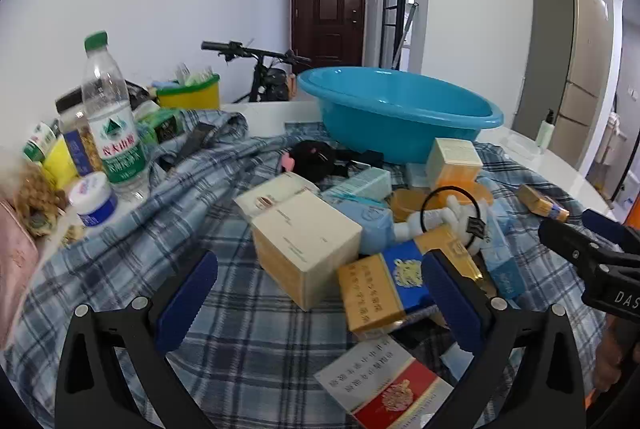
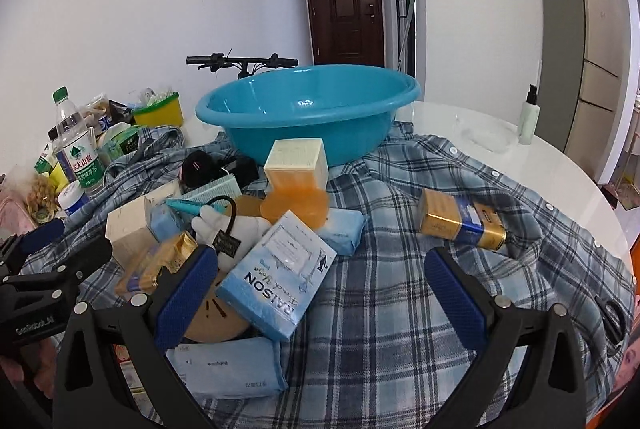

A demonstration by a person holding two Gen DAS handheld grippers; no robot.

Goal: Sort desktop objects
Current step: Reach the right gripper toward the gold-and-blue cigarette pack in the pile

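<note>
Both the left gripper (image 1: pixel 320 293) and the right gripper (image 2: pixel 320 289) are spread wide, empty. Boxes (image 1: pixel 306 245) are heaped at twelve o'clock, the basin (image 1: pixel 400 109) beyond. One top box should be squared between the pads.

I see a jumble of small boxes on the plaid shirt (image 2: pixel 400 269): a cream box (image 1: pixel 306 247), a gold-and-blue pack (image 1: pixel 384 289), a pale blue RAISON box (image 2: pixel 276 281) lying tilted, and an empty blue basin (image 2: pixel 308 109) standing upright behind them.
</note>
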